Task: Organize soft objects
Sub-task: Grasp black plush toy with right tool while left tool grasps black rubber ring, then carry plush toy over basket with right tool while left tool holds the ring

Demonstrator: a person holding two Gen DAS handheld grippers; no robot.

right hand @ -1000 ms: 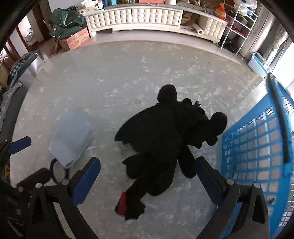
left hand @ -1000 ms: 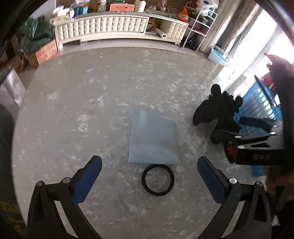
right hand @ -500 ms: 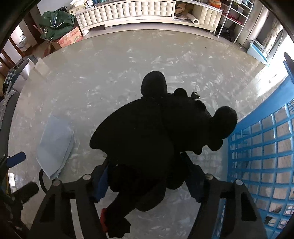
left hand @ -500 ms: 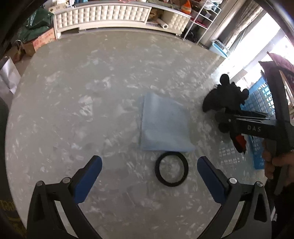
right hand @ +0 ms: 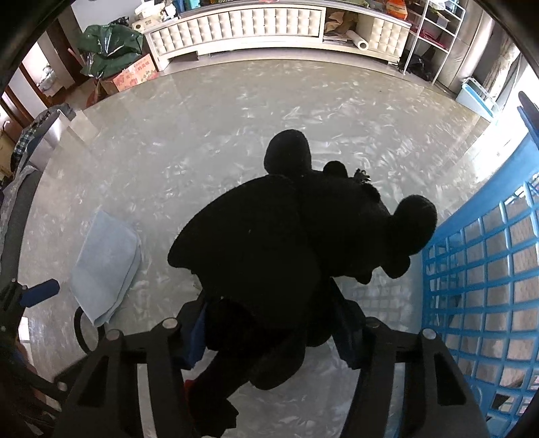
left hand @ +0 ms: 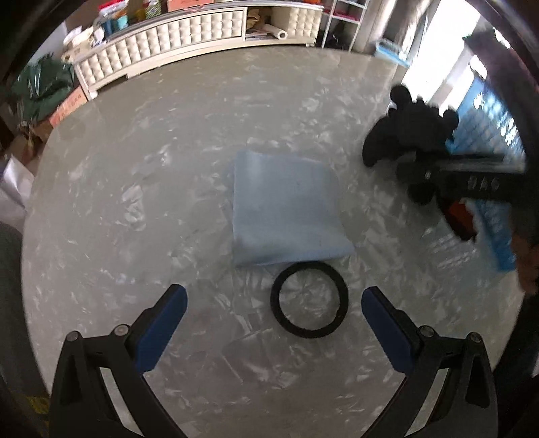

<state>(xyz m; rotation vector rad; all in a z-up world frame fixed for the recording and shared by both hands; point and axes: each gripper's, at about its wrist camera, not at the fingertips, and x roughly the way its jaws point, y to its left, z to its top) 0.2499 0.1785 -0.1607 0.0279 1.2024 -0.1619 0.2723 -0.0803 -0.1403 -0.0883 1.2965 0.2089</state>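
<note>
Marble floor (left hand: 141,202), pale grey w/ white flecks, glossy, fills both views; long white tufted cabinet (right hand: 256,27) runs along the far wall.

Black plush (right hand: 289,242) sits on the floor right under my right tongs (right hand: 273,330), just beside the blue basket (right hand: 488,256) on its right. My right jaws have just been closing and the blue pads now press into the plush's lower body from both sides, so clamped on it. A bit of red shows at the plush's bottom end. Round ears/limbs stick out toward the top and toward the basket. In the left view the same plush (left hand: 411,131) is at far right, w/ the right tongs' black body across it, blurred.

My left tongs (left hand: 274,310) point down at the floor, jaws wide apart, nothing btwn the pads but bare floor and part of a black ring (left hand: 309,299). Ring lies flat, touching or just overlapping the near edge of a folded light-blue cloth (left hand: 286,209). Cloth lies flat, well apart from the plush.

Further out: green bag (right hand: 107,43) and cardboard box (right hand: 134,75) at the cabinet's left end, white wire rack (right hand: 434,37) at its right.
</note>
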